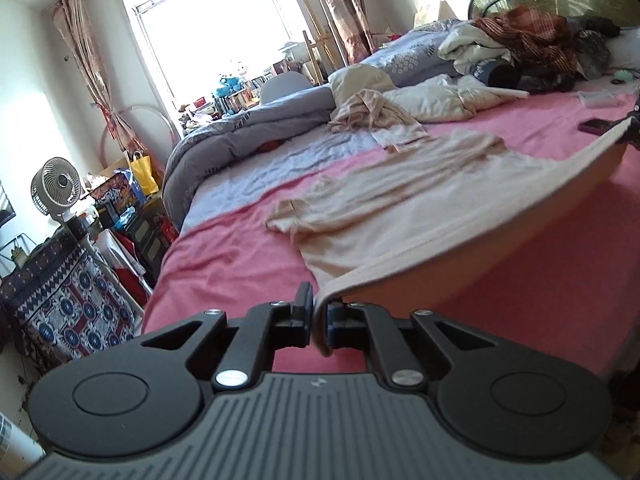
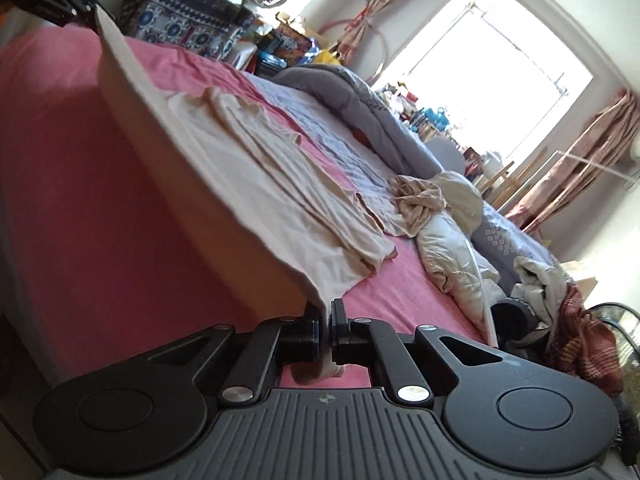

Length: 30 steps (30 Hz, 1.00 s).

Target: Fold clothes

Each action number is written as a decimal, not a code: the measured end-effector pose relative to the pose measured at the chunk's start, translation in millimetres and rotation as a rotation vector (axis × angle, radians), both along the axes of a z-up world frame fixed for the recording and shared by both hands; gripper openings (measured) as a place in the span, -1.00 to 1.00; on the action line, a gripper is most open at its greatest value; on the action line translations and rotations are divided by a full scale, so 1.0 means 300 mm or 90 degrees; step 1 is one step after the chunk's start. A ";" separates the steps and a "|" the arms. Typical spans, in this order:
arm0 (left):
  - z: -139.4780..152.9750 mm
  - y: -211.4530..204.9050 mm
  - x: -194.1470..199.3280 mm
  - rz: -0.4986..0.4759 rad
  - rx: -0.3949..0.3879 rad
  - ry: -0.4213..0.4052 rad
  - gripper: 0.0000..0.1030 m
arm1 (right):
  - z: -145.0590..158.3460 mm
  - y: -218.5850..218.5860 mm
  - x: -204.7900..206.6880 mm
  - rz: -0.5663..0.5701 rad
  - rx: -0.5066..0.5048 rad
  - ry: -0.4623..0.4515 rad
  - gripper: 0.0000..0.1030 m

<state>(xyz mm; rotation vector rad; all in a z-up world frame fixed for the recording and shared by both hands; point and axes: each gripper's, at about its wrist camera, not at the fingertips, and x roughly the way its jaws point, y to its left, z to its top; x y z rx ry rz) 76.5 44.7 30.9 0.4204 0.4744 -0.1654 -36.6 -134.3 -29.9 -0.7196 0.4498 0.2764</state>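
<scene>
Cream cotton garment (image 1: pixel 400 216) is lying mid-frame across the pink bed (image 1: pixel 224 256), its near hem being lifted taut — the left gripper (image 1: pixel 319 320) and right gripper (image 2: pixel 325 330) are each pinching a corner with jaws closed, seemingly readying a fold away.

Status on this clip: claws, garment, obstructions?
Left claw and right claw shut on cream garment's near edge. Edge lifted, taut. Crumpled beige clothing lies beyond.

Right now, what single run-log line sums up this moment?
left hand-held gripper: shut on cream cotton garment hem | right hand-held gripper: shut on same hem | hem: lifted, taut | rest: on pink bed sheet
</scene>
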 end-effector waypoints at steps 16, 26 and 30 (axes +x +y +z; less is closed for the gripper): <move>0.075 0.021 0.530 0.035 -0.055 0.211 -0.88 | 0.127 -0.044 0.503 0.009 0.009 0.302 -0.87; 0.112 0.010 0.935 0.069 -0.063 0.266 -0.87 | 0.198 -0.076 0.936 -0.037 0.052 0.332 -0.87; -0.009 -0.006 1.138 0.101 -0.050 0.320 -0.87 | 0.069 -0.066 1.120 -0.058 0.044 0.366 -0.87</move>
